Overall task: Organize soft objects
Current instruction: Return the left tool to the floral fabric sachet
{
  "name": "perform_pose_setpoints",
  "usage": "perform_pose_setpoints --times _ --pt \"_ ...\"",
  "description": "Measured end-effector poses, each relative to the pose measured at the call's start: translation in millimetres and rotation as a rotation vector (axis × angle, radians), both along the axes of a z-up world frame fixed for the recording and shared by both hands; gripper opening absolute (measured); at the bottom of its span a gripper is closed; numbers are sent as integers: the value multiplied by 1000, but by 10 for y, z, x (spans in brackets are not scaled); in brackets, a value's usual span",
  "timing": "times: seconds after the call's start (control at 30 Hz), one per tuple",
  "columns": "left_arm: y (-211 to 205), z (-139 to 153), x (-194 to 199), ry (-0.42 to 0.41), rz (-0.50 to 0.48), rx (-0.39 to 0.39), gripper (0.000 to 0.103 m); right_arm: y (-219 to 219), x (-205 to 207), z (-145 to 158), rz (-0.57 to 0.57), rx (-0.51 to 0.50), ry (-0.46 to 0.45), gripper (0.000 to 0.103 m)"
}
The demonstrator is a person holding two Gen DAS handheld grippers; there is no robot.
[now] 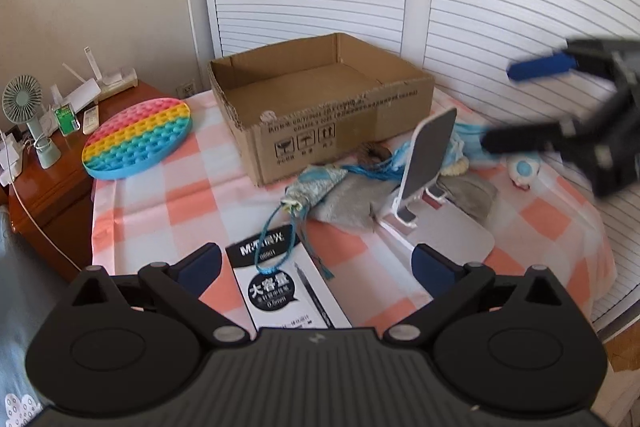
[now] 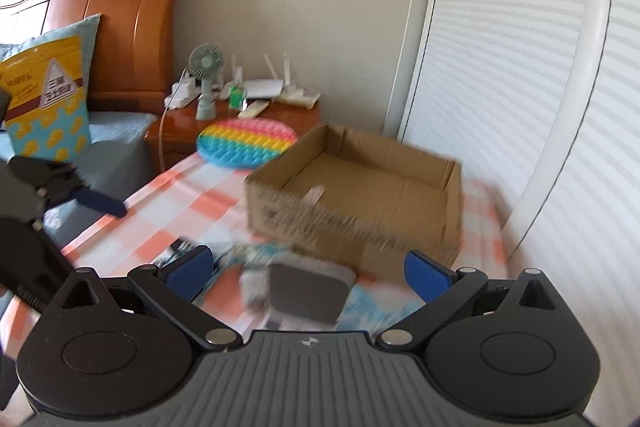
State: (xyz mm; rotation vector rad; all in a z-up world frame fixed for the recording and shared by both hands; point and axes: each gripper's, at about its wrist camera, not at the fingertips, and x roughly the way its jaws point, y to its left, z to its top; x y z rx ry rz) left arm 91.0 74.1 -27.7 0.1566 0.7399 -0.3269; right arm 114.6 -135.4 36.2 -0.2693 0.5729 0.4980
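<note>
1. The cardboard box (image 1: 320,99) looks empty in both views, so by my reading nothing has been sorted yet and the whole job is left.
2. The soft things lie in a loose heap on the checked worktop (image 1: 168,203), ahead of the left tool (image 1: 316,263) and slightly to its right, just in front of the box's near wall: a small drawstring pouch (image 1: 316,183), a grey fabric piece (image 1: 352,203) beside it, and pale blue cloth (image 1: 460,143) further right. A small white and blue plush (image 1: 524,169) sits apart at the far right.
3. A phone stand (image 1: 428,155) rises out of the middle of the heap, and a black and white pen box (image 1: 280,287) lies directly between the left tool's fingers.
4. The pouch's long axis runs diagonally, its tied mouth pointing toward the left tool and its blue cord (image 1: 276,239) trailing over the pen box.
5. A round rainbow bubble mat (image 1: 138,139) lies far to the left tool's left, beside the box.
6. Left tool: fingers spread wide, holding nothing, above the near edge of the worktop.
7. Right tool (image 2: 308,269): fingers also spread wide and empty, hovering over the heap and the stand; its view is blurred there, so details below it are unclear.
</note>
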Motion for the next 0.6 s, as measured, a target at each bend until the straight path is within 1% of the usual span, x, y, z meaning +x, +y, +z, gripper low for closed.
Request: perform_pose_setpoints --times 0.13,0.23,0.33,0.4,0.5,0.6 --pt "1 -60 -19 -3 -2 22 101 44 -235 -250 2 -7 42 103" --pt "48 -99 -19 -14 -15 5 101 86 -360 -418 5 -2 76 103" --pt "97 -123 23 8 -7 -18 101 147 -414 -558 1 -9 102 103" --pt "123 -132 67 25 -12 -33 101 180 -439 -629 9 -3 123 103" --pt "137 -150 169 38 -2 -22 101 240 -445 -710 3 -10 129 103" --pt "140 -163 293 28 4 -13 101 294 -445 -754 4 -12 136 103"
